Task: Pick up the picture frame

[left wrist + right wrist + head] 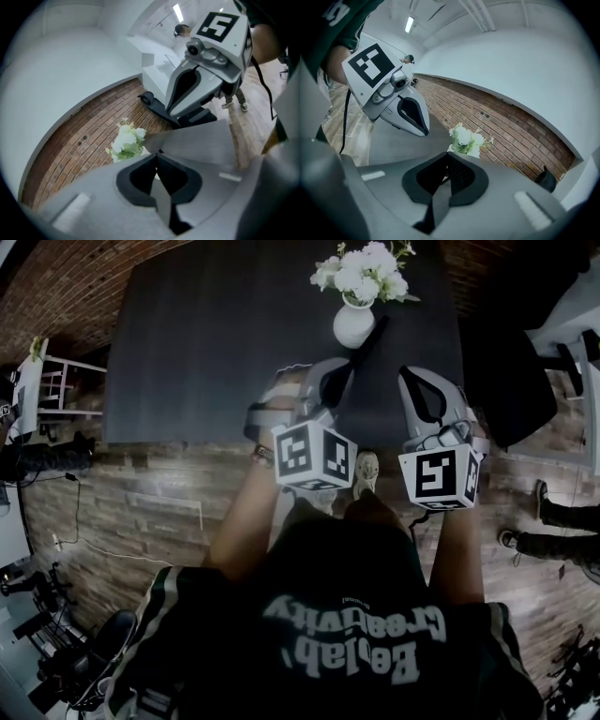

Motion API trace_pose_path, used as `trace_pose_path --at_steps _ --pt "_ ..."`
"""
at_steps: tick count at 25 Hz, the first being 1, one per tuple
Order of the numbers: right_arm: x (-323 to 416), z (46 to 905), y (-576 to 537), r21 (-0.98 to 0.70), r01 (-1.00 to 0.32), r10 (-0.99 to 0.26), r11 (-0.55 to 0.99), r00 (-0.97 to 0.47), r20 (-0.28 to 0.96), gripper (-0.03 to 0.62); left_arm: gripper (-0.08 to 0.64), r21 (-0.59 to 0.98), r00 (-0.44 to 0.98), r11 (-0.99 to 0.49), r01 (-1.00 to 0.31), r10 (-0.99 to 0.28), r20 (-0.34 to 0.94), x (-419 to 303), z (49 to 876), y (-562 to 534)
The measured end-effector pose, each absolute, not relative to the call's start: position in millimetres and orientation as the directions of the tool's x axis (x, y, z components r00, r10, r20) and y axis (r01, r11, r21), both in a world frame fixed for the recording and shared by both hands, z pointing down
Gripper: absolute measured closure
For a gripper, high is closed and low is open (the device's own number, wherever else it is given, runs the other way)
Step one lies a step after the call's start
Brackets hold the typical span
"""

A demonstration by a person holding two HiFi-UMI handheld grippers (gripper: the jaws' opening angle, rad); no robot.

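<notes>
A thin dark slanted object [376,334], which may be the picture frame seen edge-on, stands just right of a white vase [353,325] of white flowers [126,140] [466,138] on the dark table [216,352]. My left gripper [330,369] hovers over the table's near edge, below the vase, jaws shut and empty. In its own view my left gripper [157,153] points at the flowers. My right gripper [413,376] hangs beside it to the right, also shut on nothing. In its own view my right gripper [447,155] aims just below the flowers.
A dark chair [506,381] stands at the table's right side. White furniture [42,381] is at the left by a brick wall [66,287]. A person's feet [525,540] and cables [94,549] are on the wooden floor.
</notes>
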State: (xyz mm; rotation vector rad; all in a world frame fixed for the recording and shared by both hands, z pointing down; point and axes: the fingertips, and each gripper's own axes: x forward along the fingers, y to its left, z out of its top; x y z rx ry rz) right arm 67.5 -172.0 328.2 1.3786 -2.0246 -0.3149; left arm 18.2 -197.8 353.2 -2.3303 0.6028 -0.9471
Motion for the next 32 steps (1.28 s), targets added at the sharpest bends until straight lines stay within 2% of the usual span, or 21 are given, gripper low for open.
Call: trace_pose_path --at_steps 13,15,20,24,32 --pt "101 371 -212 0.478 -0.676 -0.822 0.561 -0.387 0.417 0.586 0.554 -0.577 0.502 -0.736 -0.354 -0.67 0.547 37 397 -231" --pt "106 374 -212 0.476 -0.667 -0.814 0.574 -0.403 0.417 0.586 0.508 -0.562 0.49 -0.739 -0.371 -0.671 0.557 39 402 -230" --pt "112 378 -210 0.468 -0.65 -0.799 0.599 -0.441 0.409 0.586 0.45 -0.516 0.475 -0.752 -0.41 -0.659 0.583 44 412 -223" --pt "111 384 -209 0.455 -0.643 -0.785 0.617 -0.459 0.416 0.586 0.349 -0.434 0.478 -0.788 -0.437 -0.612 0.63 49 428 -219" --pt "114 408 -211 0.43 -0.635 -0.762 0.642 -0.468 0.448 0.586 0.328 -0.387 0.456 -0.776 -0.498 -0.614 0.645 50 457 -234"
